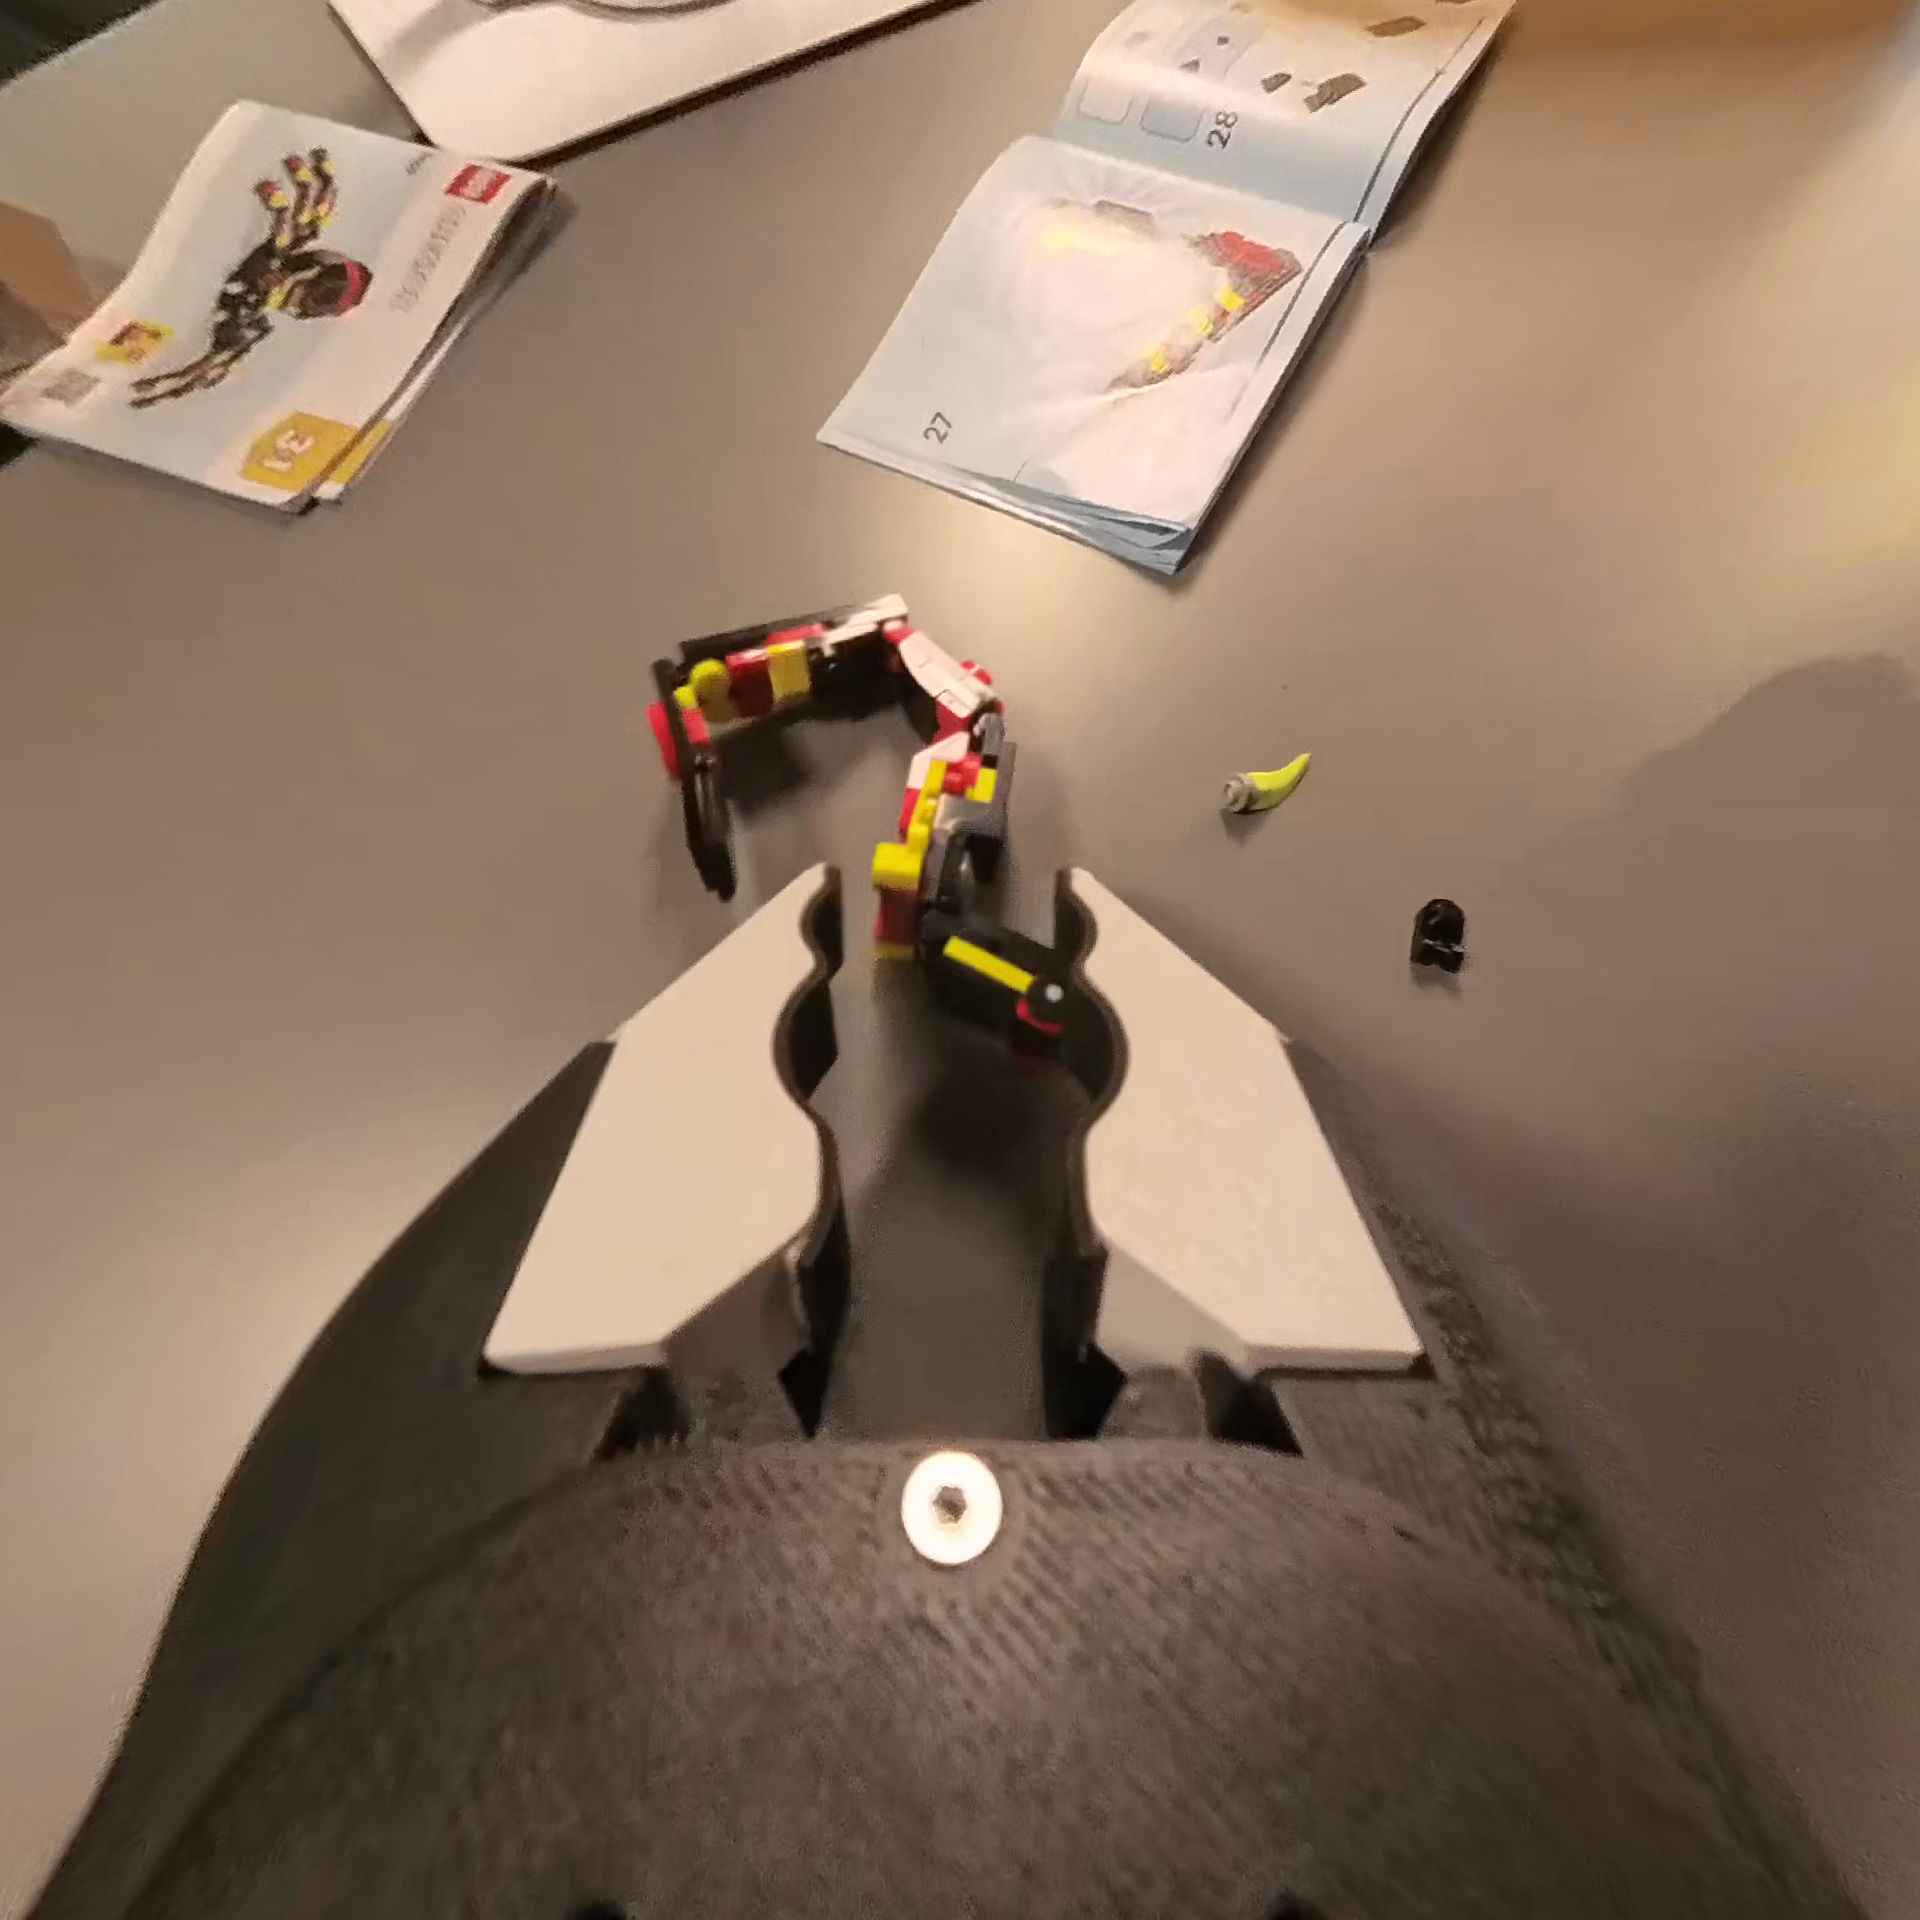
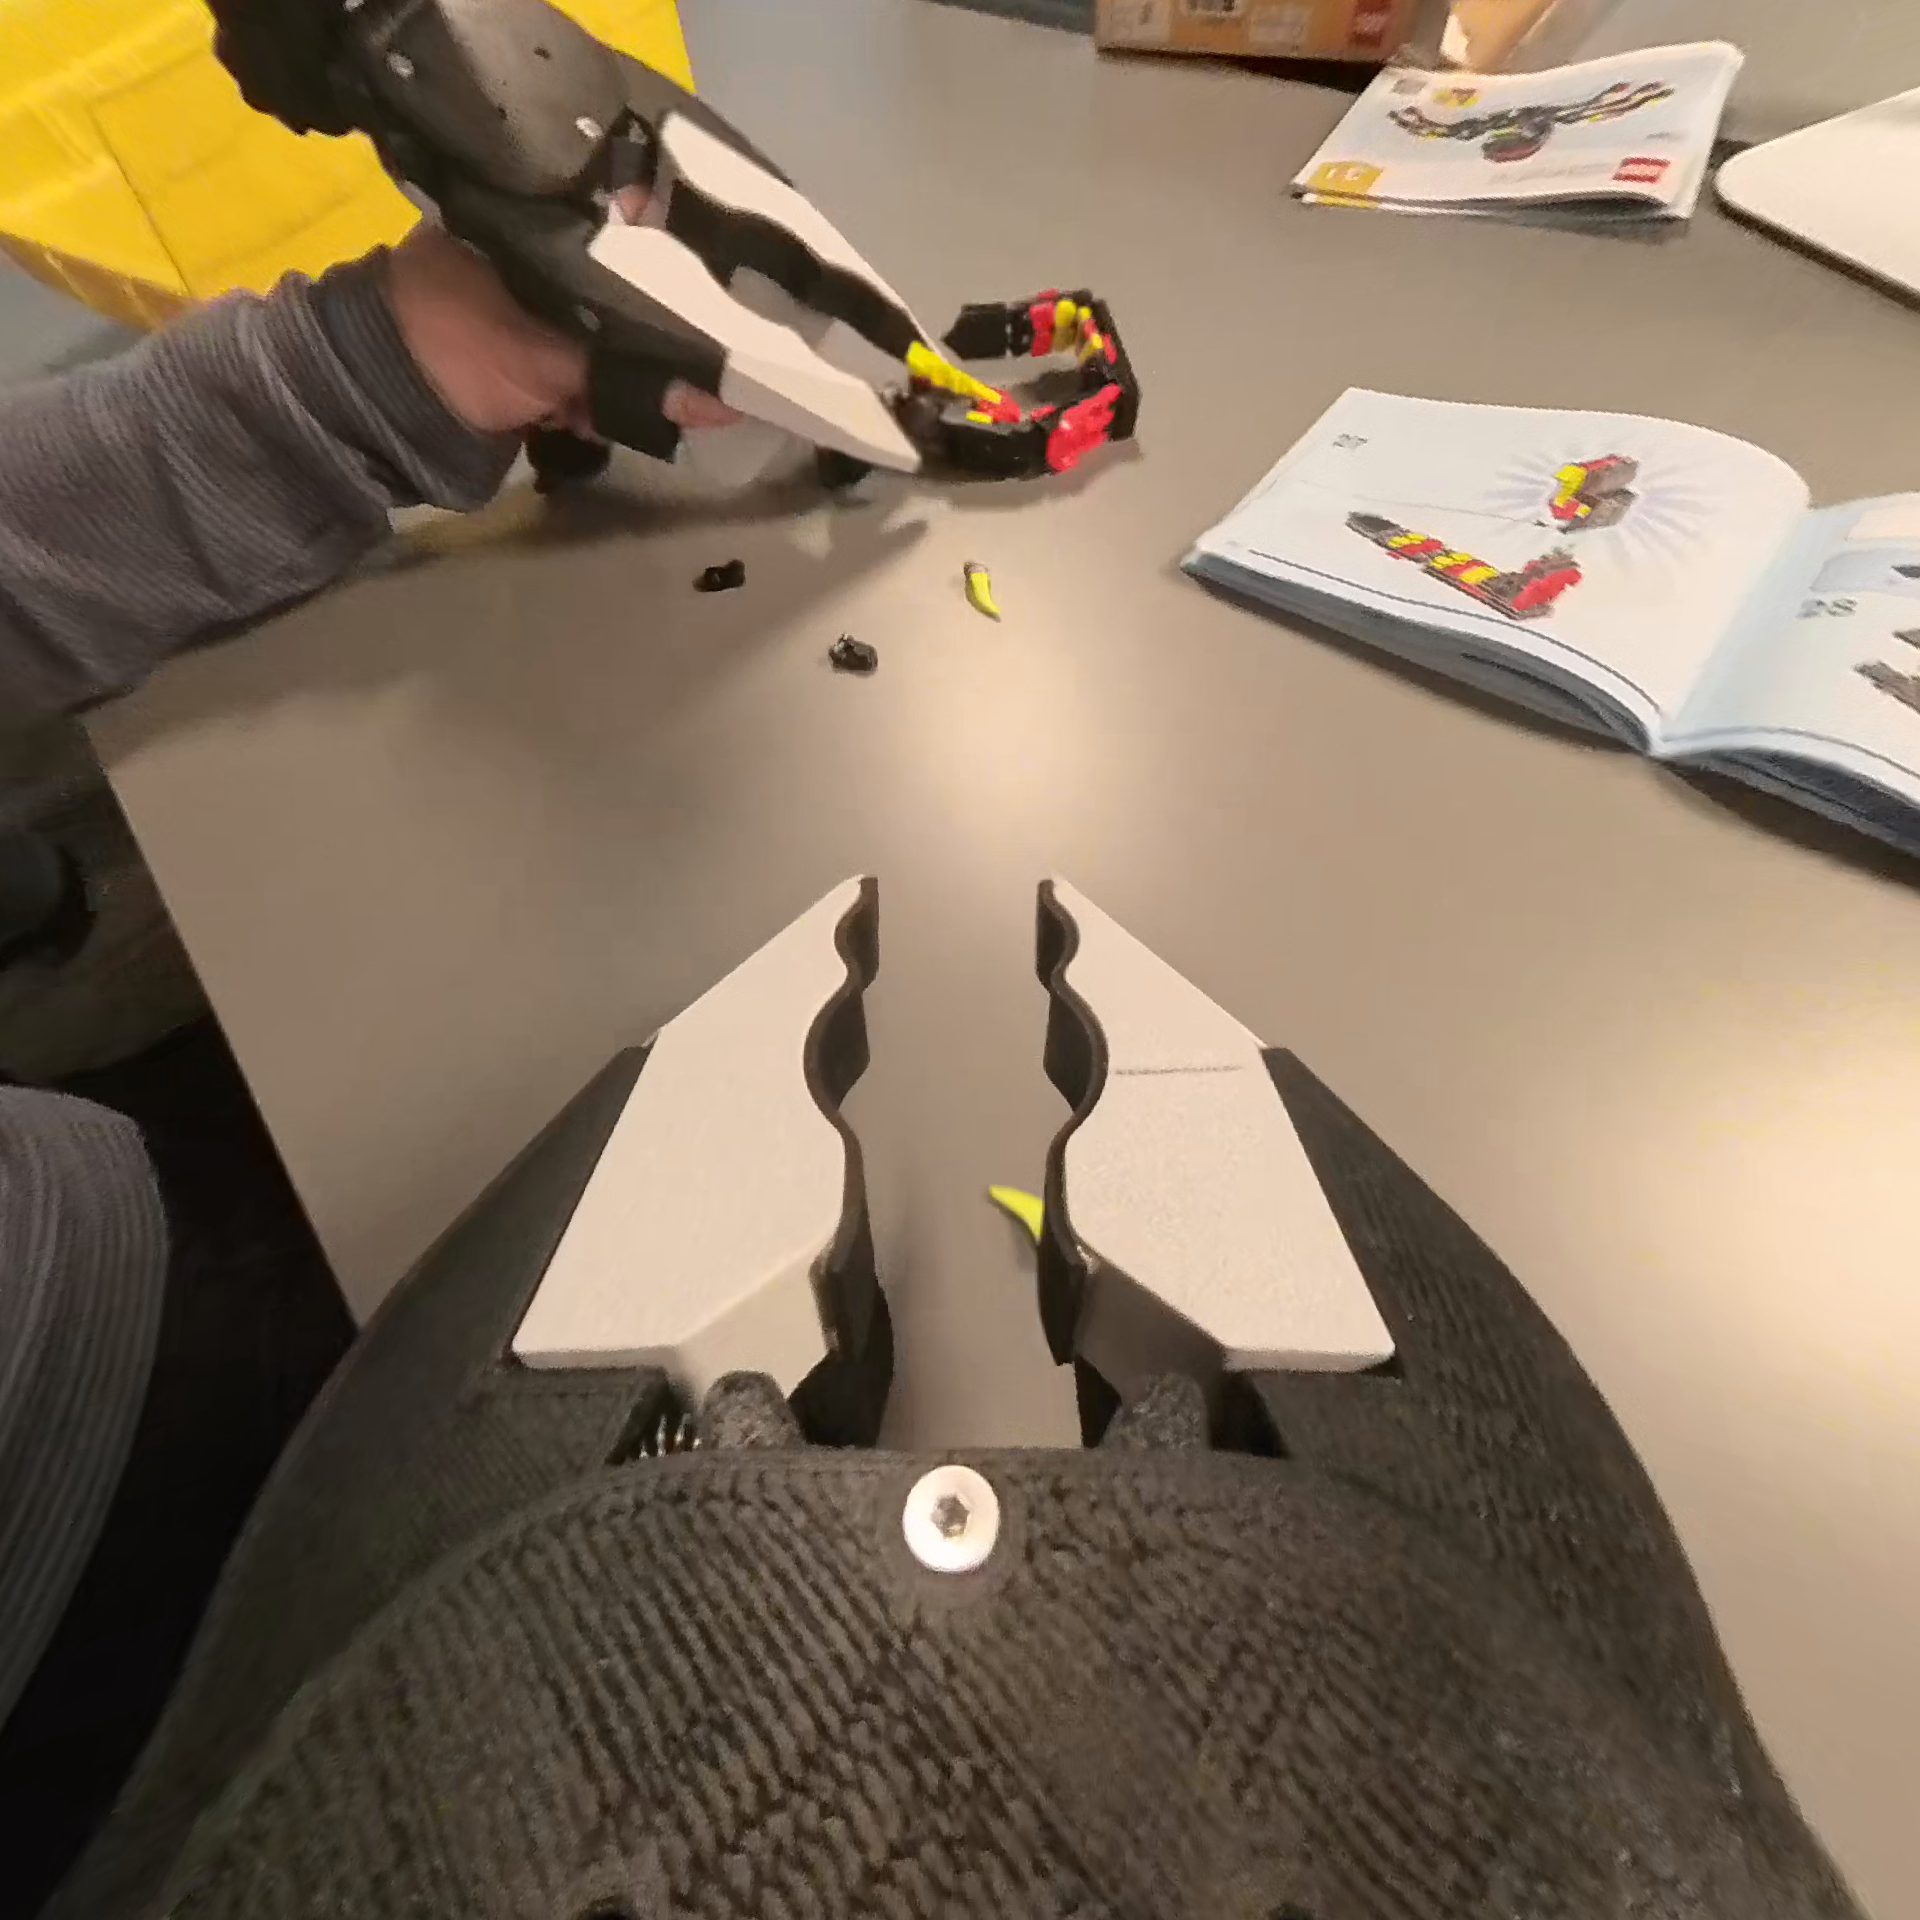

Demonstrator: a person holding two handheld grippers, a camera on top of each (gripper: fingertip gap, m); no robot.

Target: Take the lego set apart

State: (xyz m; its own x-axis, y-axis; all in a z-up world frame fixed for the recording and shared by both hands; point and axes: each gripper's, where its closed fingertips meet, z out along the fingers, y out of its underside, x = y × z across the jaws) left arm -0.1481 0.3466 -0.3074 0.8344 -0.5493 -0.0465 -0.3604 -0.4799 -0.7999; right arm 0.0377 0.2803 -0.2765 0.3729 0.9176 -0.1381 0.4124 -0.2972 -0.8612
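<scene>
While the lego model (image 1: 831,769) lies curled on the grey counter (image 1: 520,675), the left gripper (image 1: 945,883) reaches around its near end with fingers parted; the black and yellow end piece sits between them against the right finger, and whether it is pinched I cannot tell. At far left a closed instruction booklet (image 1: 281,301) rests flat, with a white sheet (image 1: 582,62) beyond it. Right of the model lie a yellow claw piece (image 1: 1270,784) and, nearer, a small black piece (image 1: 1439,932). An open booklet (image 1: 1153,312) lies at far right. In the right wrist view, the right gripper (image 2: 956,883) hovers apart from the model with fingers spread and nothing held; a second yellow claw (image 2: 1018,1210) shows on the counter between them.
</scene>
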